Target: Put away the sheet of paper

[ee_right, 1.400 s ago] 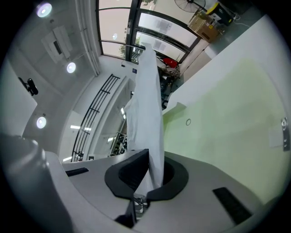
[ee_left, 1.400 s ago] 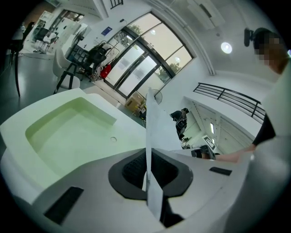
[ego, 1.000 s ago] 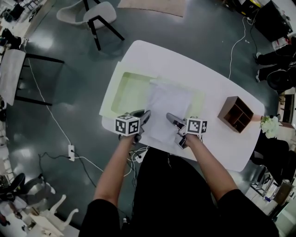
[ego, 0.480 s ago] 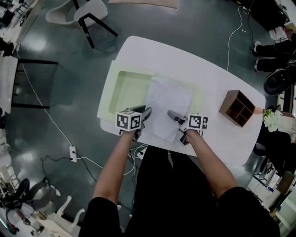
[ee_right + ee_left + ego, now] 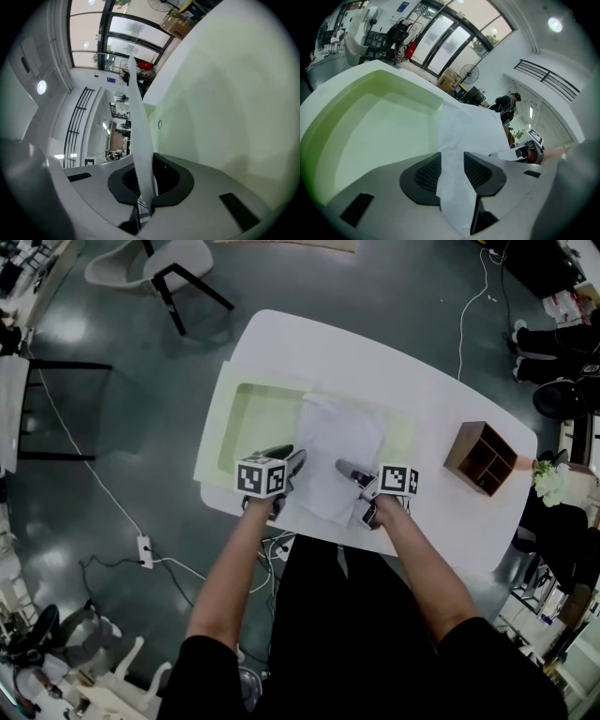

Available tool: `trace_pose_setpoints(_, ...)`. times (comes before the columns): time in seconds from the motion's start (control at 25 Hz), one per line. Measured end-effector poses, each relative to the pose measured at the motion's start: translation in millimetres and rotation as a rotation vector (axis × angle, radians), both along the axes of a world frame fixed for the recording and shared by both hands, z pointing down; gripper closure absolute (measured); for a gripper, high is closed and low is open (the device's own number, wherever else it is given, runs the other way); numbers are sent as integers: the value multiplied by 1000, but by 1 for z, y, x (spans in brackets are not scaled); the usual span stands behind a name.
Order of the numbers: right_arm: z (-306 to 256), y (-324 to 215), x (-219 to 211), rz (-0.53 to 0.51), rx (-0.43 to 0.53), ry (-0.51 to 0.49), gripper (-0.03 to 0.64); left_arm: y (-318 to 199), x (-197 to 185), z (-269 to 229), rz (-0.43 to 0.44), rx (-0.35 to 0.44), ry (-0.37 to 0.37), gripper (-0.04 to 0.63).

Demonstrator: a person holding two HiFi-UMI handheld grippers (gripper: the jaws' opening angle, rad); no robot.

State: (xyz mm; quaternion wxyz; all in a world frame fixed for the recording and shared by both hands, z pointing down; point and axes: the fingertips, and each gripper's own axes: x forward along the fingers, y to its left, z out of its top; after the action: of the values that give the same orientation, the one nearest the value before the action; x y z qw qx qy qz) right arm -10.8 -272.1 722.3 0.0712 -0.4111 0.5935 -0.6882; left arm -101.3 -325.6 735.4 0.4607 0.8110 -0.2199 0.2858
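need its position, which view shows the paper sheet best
Head view: the whole sheet of paper shows, over the green tray. Left gripper view: one end, between the opening jaws of the left gripper. Right gripper view: edge-on, pinched in the right gripper.

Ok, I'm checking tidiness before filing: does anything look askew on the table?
The sheet of paper lies askew across the pale green folder, its near edge lifted and pinched in the right tongs; the left tongs are opening around it.
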Motion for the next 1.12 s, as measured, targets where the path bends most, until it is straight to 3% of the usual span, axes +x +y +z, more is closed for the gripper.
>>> trace_pose_setpoints(0.2, 3, -8, 0, 141, -70, -106, 618, -7, 4, 4, -17, 10, 11, 448)
trace_pose_setpoints(0.52, 12, -6, -7, 53, -85, -71, 618, -5, 6, 9, -2, 2, 4, 445)
trace_pose_setpoints(0.76, 15, -18, 4, 100, -100, -46, 618, -6, 5, 9, 2, 4, 2, 445)
trace_pose_setpoints(1.12, 13, -34, -9, 55, -94, -50, 618, -1, 1, 1, -7, 3, 13, 445)
